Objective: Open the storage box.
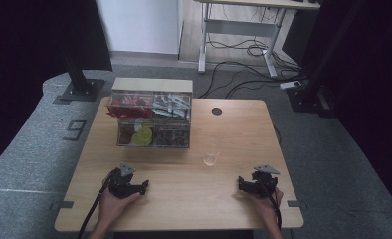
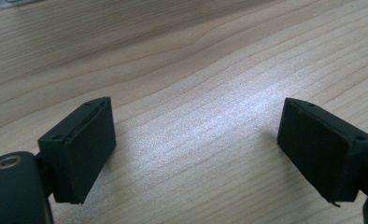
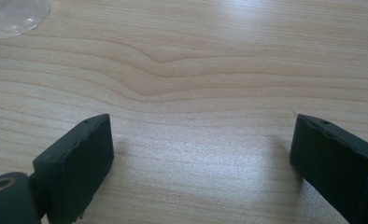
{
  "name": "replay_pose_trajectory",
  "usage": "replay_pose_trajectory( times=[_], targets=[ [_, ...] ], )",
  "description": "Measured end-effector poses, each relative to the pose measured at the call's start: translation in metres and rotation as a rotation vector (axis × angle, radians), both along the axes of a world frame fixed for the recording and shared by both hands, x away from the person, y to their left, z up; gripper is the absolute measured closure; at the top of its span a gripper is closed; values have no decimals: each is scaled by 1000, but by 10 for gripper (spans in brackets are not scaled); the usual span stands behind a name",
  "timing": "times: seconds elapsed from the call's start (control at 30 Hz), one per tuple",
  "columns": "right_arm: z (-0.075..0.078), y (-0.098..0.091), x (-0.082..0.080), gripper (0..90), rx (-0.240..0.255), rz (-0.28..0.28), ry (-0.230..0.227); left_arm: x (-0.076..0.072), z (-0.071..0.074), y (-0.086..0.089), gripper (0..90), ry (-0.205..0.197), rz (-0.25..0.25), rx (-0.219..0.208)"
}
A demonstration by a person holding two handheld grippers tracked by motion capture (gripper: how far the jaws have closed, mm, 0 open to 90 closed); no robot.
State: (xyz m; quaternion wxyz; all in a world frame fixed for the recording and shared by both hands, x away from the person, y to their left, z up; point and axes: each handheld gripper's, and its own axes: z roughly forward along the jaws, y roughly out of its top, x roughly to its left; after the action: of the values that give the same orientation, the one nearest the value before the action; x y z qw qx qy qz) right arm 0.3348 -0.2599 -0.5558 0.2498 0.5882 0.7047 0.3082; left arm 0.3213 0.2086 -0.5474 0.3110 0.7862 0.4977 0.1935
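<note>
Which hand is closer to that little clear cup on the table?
The right. The right gripper sits nearer the clear cup, with bare table between them, and its own view shows the cup's edge. Its jaws are open. The left gripper lies farther off, nearer the clear organizer box.

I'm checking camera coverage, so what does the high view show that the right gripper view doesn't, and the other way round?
The high view takes in the clear divided box of packets at the back of the table, both hands, the left tool and the floor cables. The right gripper view gives a close look at the right tool, its jaws wide apart with bare wood between them. Both show the wooden table, the right tool and the small clear cup.
</note>
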Motion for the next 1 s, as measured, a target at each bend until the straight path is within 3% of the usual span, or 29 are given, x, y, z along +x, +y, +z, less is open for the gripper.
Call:
replay_pose_trajectory(
  times=[0.2,0.47,0.8,1.0],
  targets=[
    [0,0,1,66,2,-1,0,0,0,0,124,-1,6,-2],
    [0,0,0,70,3,1,-1,-2,0,3,157,-11,52,0],
    [0,0,0,80,3,-1,-3,-8,5,11,362,-57,80,-5],
    [0,0,0,85,2,-2,-5,-15,10,24,463,-91,113,-56]
  ],
)
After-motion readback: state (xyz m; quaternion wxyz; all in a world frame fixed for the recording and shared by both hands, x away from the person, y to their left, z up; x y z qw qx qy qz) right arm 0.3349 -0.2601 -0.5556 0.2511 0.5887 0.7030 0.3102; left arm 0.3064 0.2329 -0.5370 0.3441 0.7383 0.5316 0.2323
